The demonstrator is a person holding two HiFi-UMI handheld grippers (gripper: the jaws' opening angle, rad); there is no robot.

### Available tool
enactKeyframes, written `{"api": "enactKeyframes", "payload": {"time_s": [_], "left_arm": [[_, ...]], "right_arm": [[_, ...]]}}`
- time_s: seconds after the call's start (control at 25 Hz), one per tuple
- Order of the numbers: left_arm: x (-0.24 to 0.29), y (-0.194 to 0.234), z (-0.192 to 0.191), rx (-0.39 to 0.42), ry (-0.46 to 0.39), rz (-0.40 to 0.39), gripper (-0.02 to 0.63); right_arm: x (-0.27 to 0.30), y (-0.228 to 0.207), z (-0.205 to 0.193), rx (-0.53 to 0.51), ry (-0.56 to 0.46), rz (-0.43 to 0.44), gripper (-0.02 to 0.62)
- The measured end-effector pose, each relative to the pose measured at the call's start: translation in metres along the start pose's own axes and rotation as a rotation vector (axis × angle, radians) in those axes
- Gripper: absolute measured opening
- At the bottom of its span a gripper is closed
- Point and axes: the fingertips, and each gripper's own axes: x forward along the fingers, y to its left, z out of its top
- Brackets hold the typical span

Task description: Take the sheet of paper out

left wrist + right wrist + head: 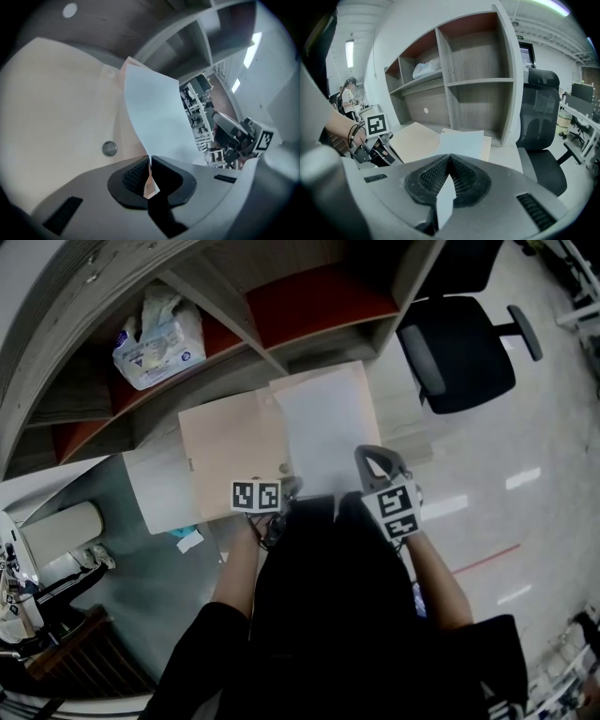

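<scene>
A tan paper envelope (234,451) lies open below the shelf unit, and a white sheet of paper (323,423) lies over its right half. My left gripper (289,488) is at the envelope's near edge, where tan meets white. In the left gripper view its jaws (149,164) are shut on a thin tan edge of the envelope (61,108), and the sheet (157,112) rises right behind. My right gripper (364,454) is at the sheet's near right corner. Its jaws (449,161) are shut on a white corner of the sheet (461,143).
A wooden shelf unit (309,306) stands behind the envelope, with a plastic bag (159,338) in one compartment. A black office chair (459,352) is to the right. More white sheets (159,488) lie to the envelope's left. A person (347,93) stands far off.
</scene>
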Motion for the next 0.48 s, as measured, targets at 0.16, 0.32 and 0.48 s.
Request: {"api": "enactKeyframes", "payload": {"time_s": [0.16, 0.32, 0.48], "left_arm": [[0.000, -0.007, 0.003, 0.142, -0.019, 0.069, 0.054], [-0.001, -0.009, 0.006, 0.161, -0.052, 0.084, 0.046], [-0.004, -0.006, 0.007, 0.160, -0.072, 0.091, 0.046]], "right_arm": [[0.003, -0.001, -0.001, 0.007, 0.005, 0.002, 0.017], [0.005, -0.004, 0.002, -0.002, 0.003, 0.000, 0.017], [0.006, -0.013, 0.001, 0.019, 0.001, -0.017, 0.017]]}}
